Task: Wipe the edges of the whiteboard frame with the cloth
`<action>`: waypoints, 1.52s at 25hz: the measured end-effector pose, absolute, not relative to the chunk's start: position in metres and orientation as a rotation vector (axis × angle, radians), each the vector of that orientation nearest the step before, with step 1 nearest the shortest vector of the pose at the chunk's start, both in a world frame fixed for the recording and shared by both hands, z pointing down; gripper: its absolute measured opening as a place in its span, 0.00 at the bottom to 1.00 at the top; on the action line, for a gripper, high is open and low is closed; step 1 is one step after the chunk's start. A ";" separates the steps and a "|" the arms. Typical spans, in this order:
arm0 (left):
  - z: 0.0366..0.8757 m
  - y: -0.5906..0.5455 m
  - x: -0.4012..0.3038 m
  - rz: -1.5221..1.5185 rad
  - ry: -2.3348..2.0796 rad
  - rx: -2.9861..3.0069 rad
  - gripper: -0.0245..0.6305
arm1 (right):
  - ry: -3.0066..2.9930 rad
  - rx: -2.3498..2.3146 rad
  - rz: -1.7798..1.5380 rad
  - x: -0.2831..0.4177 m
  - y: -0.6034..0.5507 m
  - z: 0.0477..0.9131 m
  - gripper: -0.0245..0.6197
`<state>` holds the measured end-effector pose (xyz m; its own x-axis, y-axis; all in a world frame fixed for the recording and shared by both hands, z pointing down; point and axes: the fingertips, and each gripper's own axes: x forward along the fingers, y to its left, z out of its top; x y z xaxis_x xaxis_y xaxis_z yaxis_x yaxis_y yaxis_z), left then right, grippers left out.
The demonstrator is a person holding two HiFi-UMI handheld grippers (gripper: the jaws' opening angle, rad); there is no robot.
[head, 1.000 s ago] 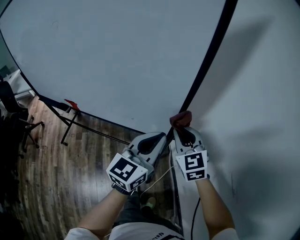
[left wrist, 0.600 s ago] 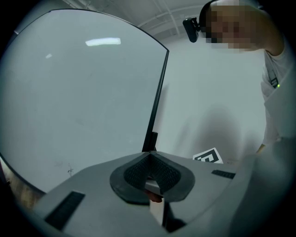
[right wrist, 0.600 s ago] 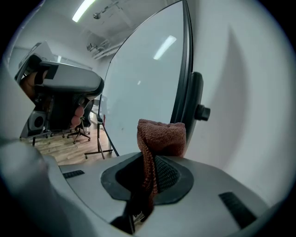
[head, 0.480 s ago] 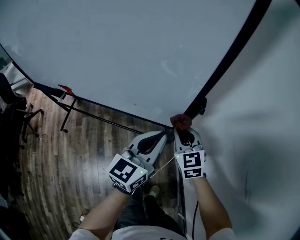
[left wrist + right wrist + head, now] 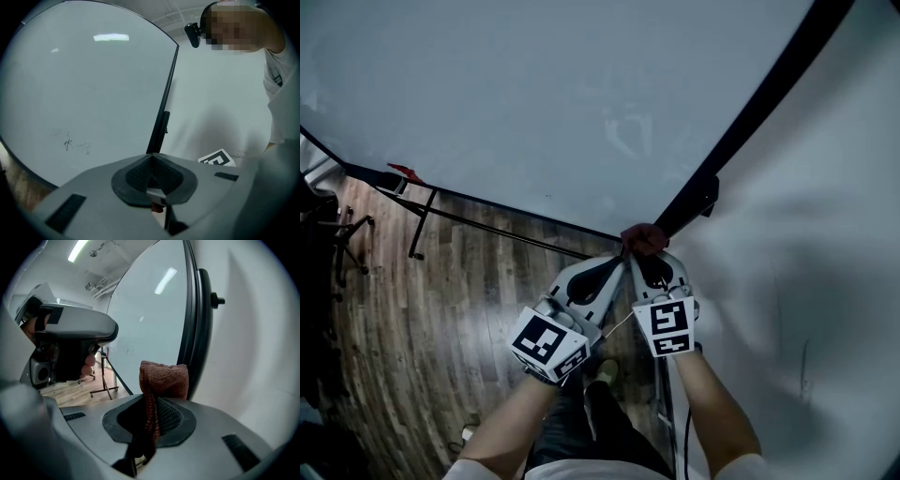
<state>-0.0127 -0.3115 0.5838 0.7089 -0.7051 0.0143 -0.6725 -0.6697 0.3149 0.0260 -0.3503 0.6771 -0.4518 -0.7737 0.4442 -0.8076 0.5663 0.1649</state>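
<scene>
Our right tool [image 5: 645,251] pinches a rust-brown terry cloth [image 5: 161,376] beside the black frame [image 5: 741,122]. Our left tool [image 5: 622,265] has its jaws pressed together, empty. Faint scribbles [image 5: 70,143] on the board [image 5: 534,94] are illegible.

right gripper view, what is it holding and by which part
The right tongs pinch the reddish cloth by its lower end, folded top sticking out. Left tongs shut, empty.

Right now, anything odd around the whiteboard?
Nothing damaged or askew. Only oddity: faint scribbles on the whiteboard, low left in the left gripper view. The cloth is clamped in the right tool beside the black frame.
</scene>
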 end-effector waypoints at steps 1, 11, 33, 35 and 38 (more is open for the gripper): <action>0.585 -0.312 -0.014 -0.154 -1.089 2.613 0.05 | -2.323 1.268 0.102 0.026 -0.350 0.679 0.12; 0.608 -0.301 -0.011 -0.082 -1.109 2.590 0.05 | -2.463 1.275 0.343 0.023 -0.330 0.680 0.12; 0.507 -0.219 0.001 -0.028 -1.125 2.566 0.05 | -2.737 1.332 0.603 0.048 -0.233 0.518 0.12; 0.492 -0.209 0.005 -0.029 -1.115 2.587 0.05 | -2.744 1.334 0.603 0.051 -0.223 0.504 0.12; 0.474 -0.201 0.012 -0.035 -1.109 2.612 0.05 | -2.765 1.333 0.614 0.056 -0.215 0.487 0.12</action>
